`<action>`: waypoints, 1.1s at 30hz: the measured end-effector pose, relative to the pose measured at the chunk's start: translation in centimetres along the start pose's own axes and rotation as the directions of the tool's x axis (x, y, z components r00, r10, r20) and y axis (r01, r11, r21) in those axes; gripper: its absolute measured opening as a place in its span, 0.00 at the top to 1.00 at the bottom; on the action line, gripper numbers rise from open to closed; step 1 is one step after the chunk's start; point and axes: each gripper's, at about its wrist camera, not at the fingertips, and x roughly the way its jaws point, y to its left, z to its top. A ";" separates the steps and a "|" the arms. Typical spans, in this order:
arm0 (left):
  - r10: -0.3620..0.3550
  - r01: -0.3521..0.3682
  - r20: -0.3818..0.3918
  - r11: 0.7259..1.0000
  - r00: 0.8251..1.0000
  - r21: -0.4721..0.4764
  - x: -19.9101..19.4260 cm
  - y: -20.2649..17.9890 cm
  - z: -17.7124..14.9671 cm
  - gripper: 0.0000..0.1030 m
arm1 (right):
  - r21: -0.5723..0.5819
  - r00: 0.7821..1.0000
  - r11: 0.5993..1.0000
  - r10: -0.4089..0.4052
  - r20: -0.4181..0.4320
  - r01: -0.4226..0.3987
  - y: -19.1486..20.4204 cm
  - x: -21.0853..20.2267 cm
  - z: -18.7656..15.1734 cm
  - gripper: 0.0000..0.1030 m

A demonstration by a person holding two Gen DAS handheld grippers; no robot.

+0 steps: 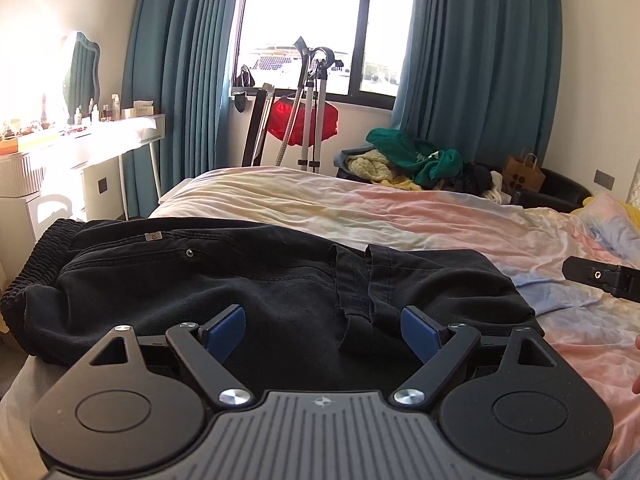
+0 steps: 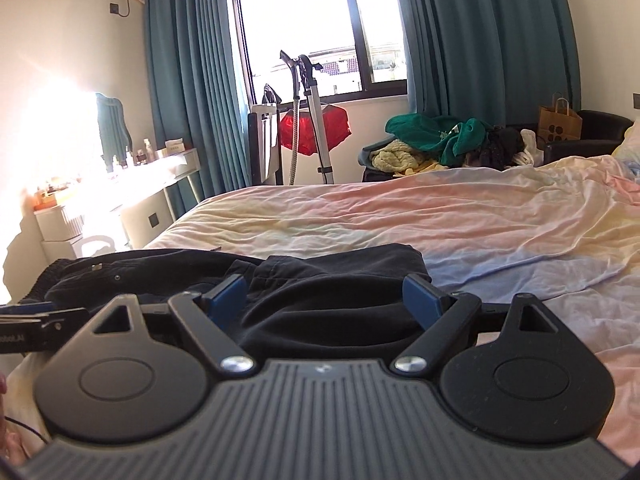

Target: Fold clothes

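Presently, a pair of black trousers lies folded on the bed, at its near edge, with the long axis running crosswise to both grippers' line of sight. The elastic waistband points toward the dressing table side of the bed; the folded leg ends sit at the opposite end, toward the pillow side. A hem edge crosses the top layer about midway along the garment. The left gripper stands wide, blue pads well apart, nothing clamped; the trousers lie directly ahead of and beneath its fingers, and whether the pads touch the cloth cannot be told. The right gripper is likewise spread wide and holds nothing; it faces the leg-end portion of the trousers, whose edge lies just beyond its right pad. Part of the right gripper shows in the left wrist view above the bed cover, beside the trousers' leg end. Beyond the bed, a heap of clothes sits near the window.
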 end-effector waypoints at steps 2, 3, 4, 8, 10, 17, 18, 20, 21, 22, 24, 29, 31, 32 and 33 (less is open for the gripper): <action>0.002 -0.002 -0.012 1.000 1.000 0.000 0.5 0.1 -0.2 0.15 | -0.009 1.000 1.000 -0.001 0.011 0.001 0.1 0.0 0.0 0.16; 0.002 -0.002 -0.017 1.000 1.000 -0.001 0.7 0.2 -0.3 0.15 | -0.015 1.000 1.000 -0.001 0.011 0.001 0.2 0.0 -0.1 0.16; 0.000 0.000 -0.021 1.000 1.000 -0.007 0.9 0.3 -0.3 0.15 | -0.022 1.000 1.000 0.000 0.004 0.000 0.4 0.2 -0.3 0.16; 0.000 0.000 -0.008 0.999 1.000 0.037 0.9 0.3 -0.7 0.13 | -0.015 1.000 1.000 -0.013 -0.016 0.013 0.6 0.6 -0.5 0.16; 0.021 -0.021 0.002 0.997 1.000 0.073 0.9 0.5 -0.9 0.10 | -0.010 0.999 0.999 -0.042 -0.006 0.042 0.5 0.5 -0.6 0.16; 0.002 -0.009 -0.055 0.992 0.998 -0.129 1.6 5.0 -0.2 0.03 | 0.038 0.998 0.998 -0.056 -0.004 0.056 -0.7 0.7 -0.6 0.16; -0.012 0.001 -0.069 0.988 0.998 -0.157 1.6 5.8 -0.1 0.02 | 0.040 0.998 0.998 -0.056 -0.005 0.056 -0.8 0.8 -0.6 0.16; -0.036 0.013 -0.106 0.978 0.994 -0.210 1.4 7.4 0.3 0.02 | 0.032 0.997 0.997 -0.076 -0.005 0.076 -1.1 0.9 -0.7 0.16; -0.046 0.018 -0.113 0.972 0.993 -0.236 1.1 8.1 0.5 0.02 | 0.027 0.996 0.996 -0.088 0.004 0.088 -1.2 1.0 -0.8 0.16; -0.053 0.022 -0.109 0.963 0.993 -0.267 0.8 9.0 0.8 0.02 | 0.028 0.996 0.996 -0.089 0.016 0.089 -1.4 0.9 -0.8 0.16; -0.053 0.017 -0.101 0.945 0.993 -0.326 0.0 10.7 1.2 0.02 | 0.044 0.996 0.996 -0.080 0.036 0.079 -1.6 0.8 -1.0 0.16; -0.009 -0.043 -0.113 0.893 0.994 -0.447 -0.9 15.5 0.2 0.01 | 0.072 0.999 0.997 -0.020 0.046 0.017 -1.3 1.1 -1.4 0.16; -0.033 -0.031 -0.108 0.841 0.994 -0.540 -0.7 17.2 -0.6 0.01 | 0.044 0.999 0.999 -0.008 0.036 0.006 -0.6 1.4 -1.7 0.16; -0.063 -0.007 -0.096 0.801 0.993 -0.598 -0.5 18.0 -1.1 0.01 | 0.036 1.000 0.999 -0.001 0.029 0.000 -0.3 1.6 -1.8 0.16; -0.092 0.017 -0.082 0.758 0.992 -0.652 -0.4 18.8 -1.5 0.01 | 0.036 1.000 0.999 0.006 0.020 -0.007 -0.1 1.7 -1.9 0.16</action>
